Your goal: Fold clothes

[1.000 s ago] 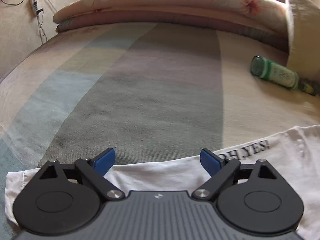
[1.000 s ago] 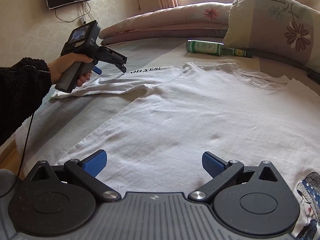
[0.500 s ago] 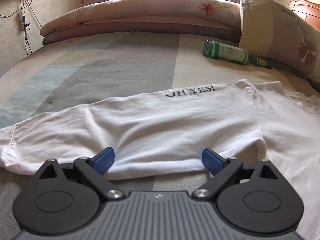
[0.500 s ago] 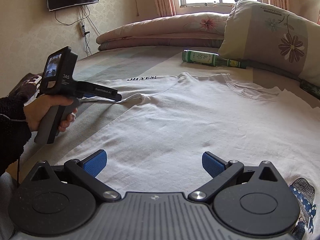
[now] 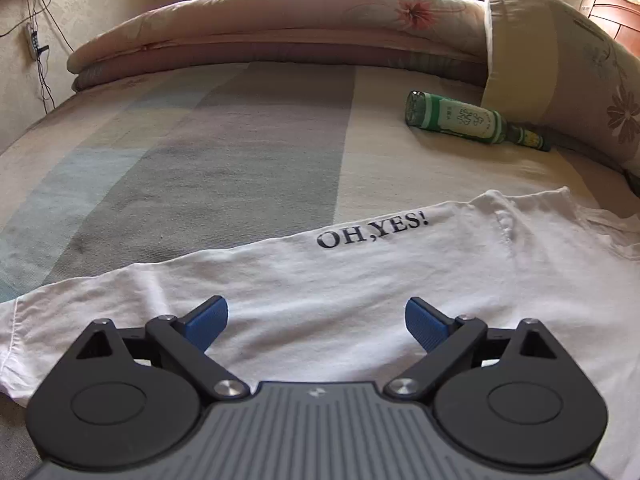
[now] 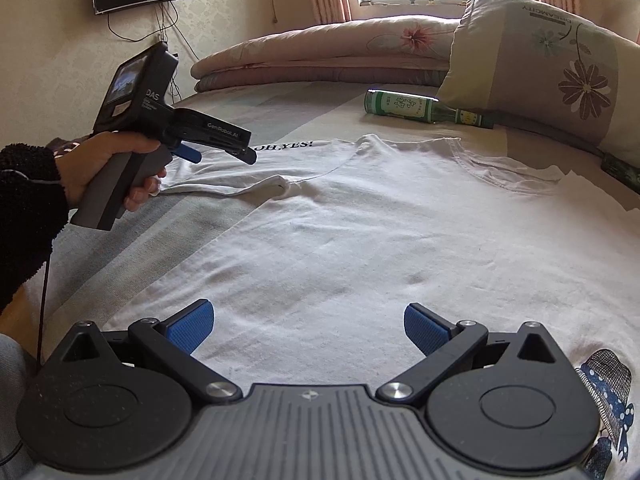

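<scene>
White T-shirt [image 6: 360, 248] spread flat across the bed [image 5: 224, 152], filling the centre and lower right of the right wrist view; body smooth, collar toward the upper right, cartoon print at the lower right edge. Sleeve [image 5: 280, 296] with the "OH,YES!" lettering [image 5: 372, 230] stretched out sideways, running across the middle of the left wrist view, cuff at the far left edge. No crease or doubled layer showing anywhere in the body.

Left gripper [image 5: 316, 320] low over that sleeve, blue pads [image 5: 208, 318] spread wide, nothing between them. Same tool at the left of the right wrist view, held in a hand [image 6: 108, 168] in a dark fuzzy sleeve, nose pointing at the sleeve near the armpit seam. Right gripper [image 6: 308, 328] parked over the lower body of the shirt, jaws likewise wide apart, gripping nothing.

Step in hand, by the look of it: lining up on the sleeve for an inward fold. Next move likely calls for pinching the sleeve near its edge, catching both layers of thin cotton, then lifting and carrying it over the body without dragging the flat panel.

Outward: green bottle [image 5: 460, 120] lying on its side at upper right, well apart from the shirt, beside a floral pillow [image 5: 560, 64]; rolled quilt [image 5: 280, 24] along the top.
</scene>
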